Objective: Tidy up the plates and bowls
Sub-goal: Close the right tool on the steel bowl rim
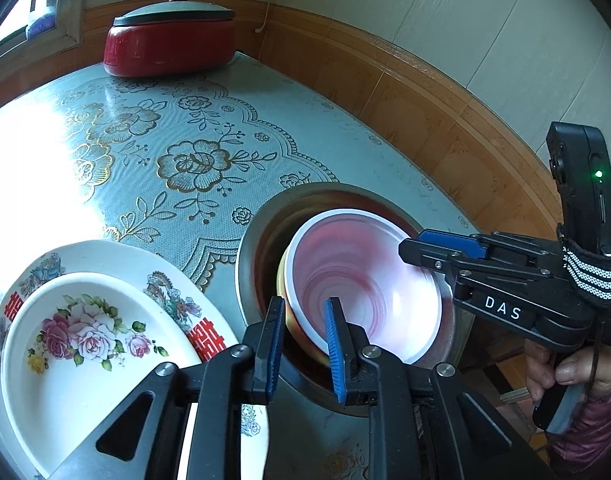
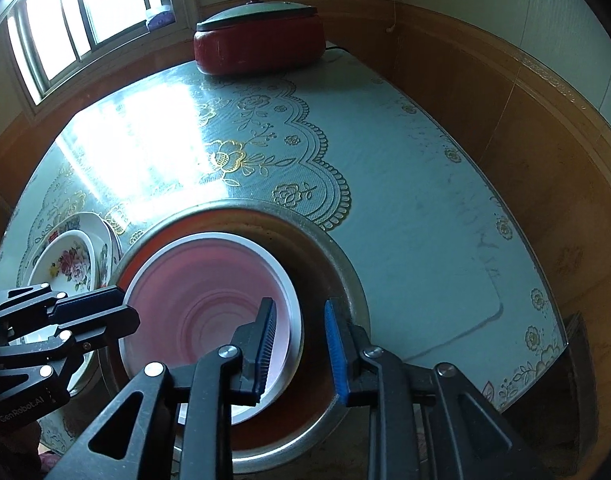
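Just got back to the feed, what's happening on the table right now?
A person works both handheld grippers over the metal basin, where a white bowl with a pink inside sits nested on another bowl. The left gripper straddles the bowl's near rim and the right gripper straddles the opposite rim, but both look slightly open, not clamping. Left of the basin, a floral dish is stacked on a larger plate. A lidded red pot stands at the far end.
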Demonstrator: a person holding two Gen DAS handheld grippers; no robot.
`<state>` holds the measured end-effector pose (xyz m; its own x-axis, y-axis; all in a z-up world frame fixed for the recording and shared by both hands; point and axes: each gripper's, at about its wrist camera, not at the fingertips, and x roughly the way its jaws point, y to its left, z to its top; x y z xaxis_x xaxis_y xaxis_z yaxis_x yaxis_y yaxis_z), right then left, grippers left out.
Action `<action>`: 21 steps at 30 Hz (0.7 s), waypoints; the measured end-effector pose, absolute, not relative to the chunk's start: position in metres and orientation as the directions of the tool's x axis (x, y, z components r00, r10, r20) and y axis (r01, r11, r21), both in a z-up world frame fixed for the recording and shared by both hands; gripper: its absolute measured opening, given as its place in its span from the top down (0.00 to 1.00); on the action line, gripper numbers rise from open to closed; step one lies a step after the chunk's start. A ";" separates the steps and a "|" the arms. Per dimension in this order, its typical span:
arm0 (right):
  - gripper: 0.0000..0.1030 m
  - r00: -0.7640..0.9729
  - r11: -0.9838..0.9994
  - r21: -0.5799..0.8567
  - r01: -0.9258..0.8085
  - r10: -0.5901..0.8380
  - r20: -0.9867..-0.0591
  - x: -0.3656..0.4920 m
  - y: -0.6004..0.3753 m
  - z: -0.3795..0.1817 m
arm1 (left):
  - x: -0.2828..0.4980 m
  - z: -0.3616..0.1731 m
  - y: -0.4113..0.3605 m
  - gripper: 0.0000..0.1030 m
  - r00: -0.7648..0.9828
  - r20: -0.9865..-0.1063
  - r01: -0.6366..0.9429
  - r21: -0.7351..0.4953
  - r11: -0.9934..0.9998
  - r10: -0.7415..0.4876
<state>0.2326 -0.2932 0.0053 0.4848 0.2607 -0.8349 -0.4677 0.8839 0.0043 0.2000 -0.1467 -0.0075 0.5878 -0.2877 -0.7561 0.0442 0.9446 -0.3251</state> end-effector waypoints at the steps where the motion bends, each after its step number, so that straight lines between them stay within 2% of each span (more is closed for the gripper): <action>1: 0.76 0.491 0.887 0.003 -0.462 0.259 -0.832 0.231 -0.294 0.007 | 0.200 -0.007 -0.146 0.79 0.589 -0.755 0.044 -0.327 0.944 -0.288; 14: 0.76 0.534 0.922 0.023 -0.386 0.244 -0.809 0.219 -0.315 0.009 | 0.200 0.000 -0.136 0.71 0.607 -0.748 0.016 -0.326 0.945 -0.268; 21: 0.75 0.541 0.934 0.162 -0.318 0.319 -0.778 0.220 -0.345 0.014 | 0.203 0.003 -0.121 0.71 0.618 -0.747 -0.012 -0.320 0.947 -0.244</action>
